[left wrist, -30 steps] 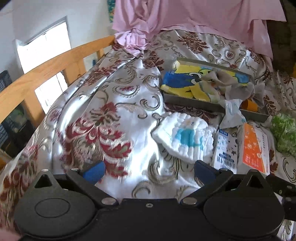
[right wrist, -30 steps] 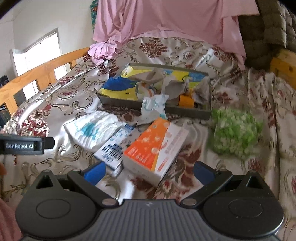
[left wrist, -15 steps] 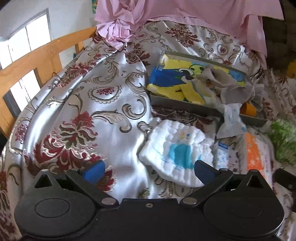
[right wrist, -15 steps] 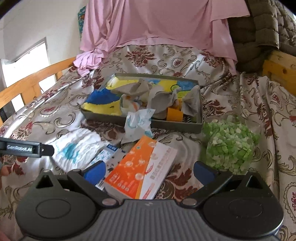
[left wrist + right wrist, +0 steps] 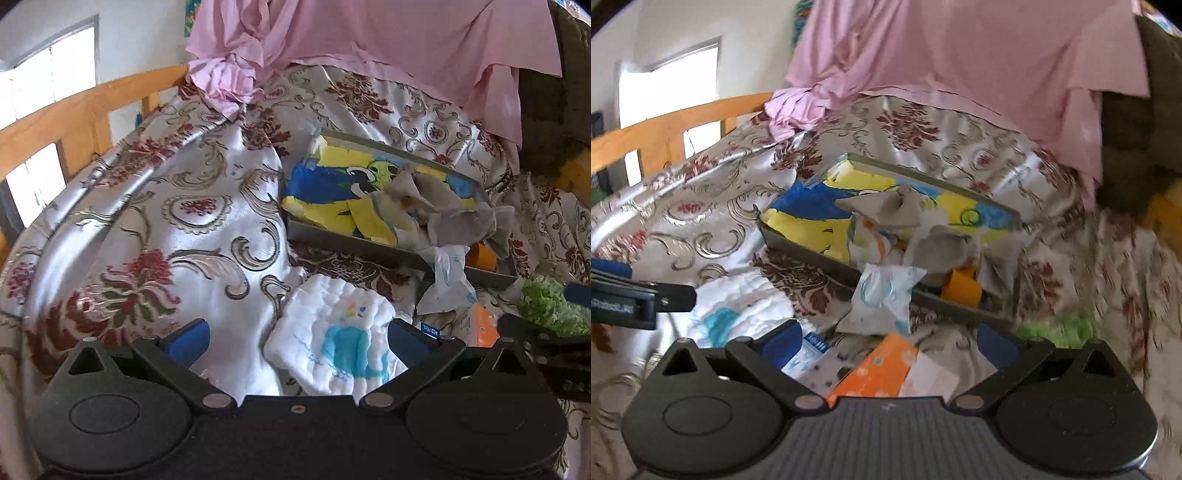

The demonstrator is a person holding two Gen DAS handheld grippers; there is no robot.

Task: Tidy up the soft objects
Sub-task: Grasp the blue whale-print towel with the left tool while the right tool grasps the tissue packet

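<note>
Reading only blurred print on the left gripper (image 5: 635, 306).

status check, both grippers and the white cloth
Left hand-held gripper open, straddling white quilted cloth, not gripped. Right hand-held gripper open over orange box. Gray tray beyond, already stuffed.

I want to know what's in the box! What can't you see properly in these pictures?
- Gray tray, both views: crumpled gray cloths cover what lies underneath.
- Orange box, right wrist view: the gripper body hides its near end.
- Green fluffy thing, right wrist view: blurred.
- Blue-and-white packet: print too small.
</note>
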